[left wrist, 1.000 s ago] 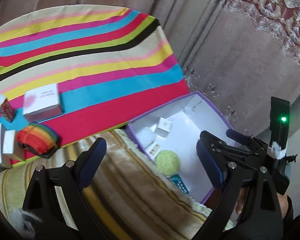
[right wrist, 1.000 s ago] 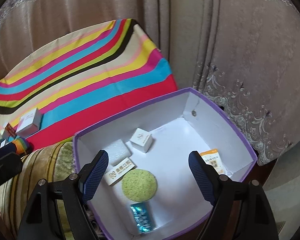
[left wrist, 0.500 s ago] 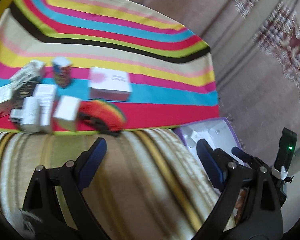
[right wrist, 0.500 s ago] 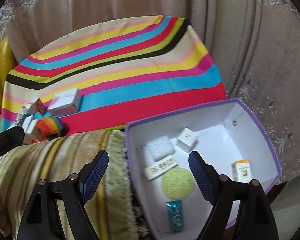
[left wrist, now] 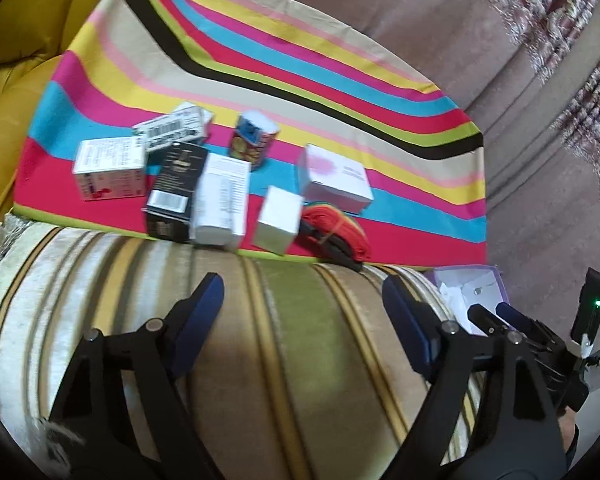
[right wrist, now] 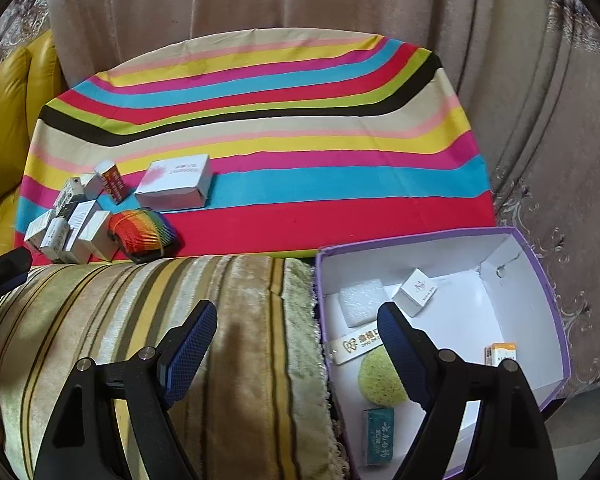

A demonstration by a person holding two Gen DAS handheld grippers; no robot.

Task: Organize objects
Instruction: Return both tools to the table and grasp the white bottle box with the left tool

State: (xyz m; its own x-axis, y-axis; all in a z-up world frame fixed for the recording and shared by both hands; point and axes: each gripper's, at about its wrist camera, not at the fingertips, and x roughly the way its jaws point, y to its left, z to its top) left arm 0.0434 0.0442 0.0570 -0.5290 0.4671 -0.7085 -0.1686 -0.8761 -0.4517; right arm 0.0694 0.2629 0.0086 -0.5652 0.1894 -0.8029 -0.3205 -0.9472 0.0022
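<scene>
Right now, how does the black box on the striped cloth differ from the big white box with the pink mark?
The black box is dark, narrow and packed among other cartons; the white box with the pink mark is pale, broader and flatter, with only the rainbow bundle close by. Both rest on the striped cloth.

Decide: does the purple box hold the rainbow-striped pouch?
No, the rainbow-striped pouch lies on the striped cloth, outside the purple box.
</scene>
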